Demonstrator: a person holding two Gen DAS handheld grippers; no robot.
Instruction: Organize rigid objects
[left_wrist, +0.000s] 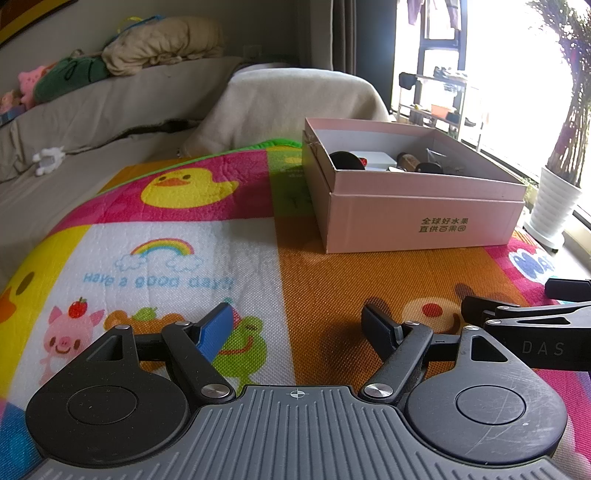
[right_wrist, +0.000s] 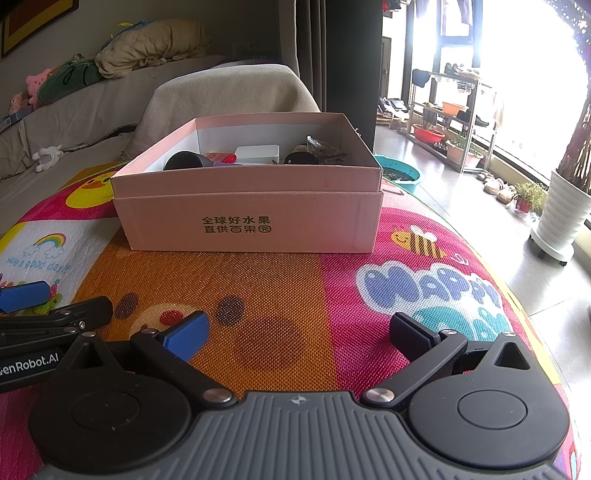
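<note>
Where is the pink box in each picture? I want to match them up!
Left wrist view: the pink box sits upper right on the colourful mat, seen corner-on, things inside.
Right wrist view: the pink box sits in the upper middle, its long printed side facing the camera.
Shared landmark: the white ribbed plant pot on the floor, right of the box in both views.

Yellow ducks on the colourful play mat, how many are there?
2. One whole yellow duck beside the pink cardboard box; one partly cut-off duck at the mat's left edge. More may hide underneath.
</note>
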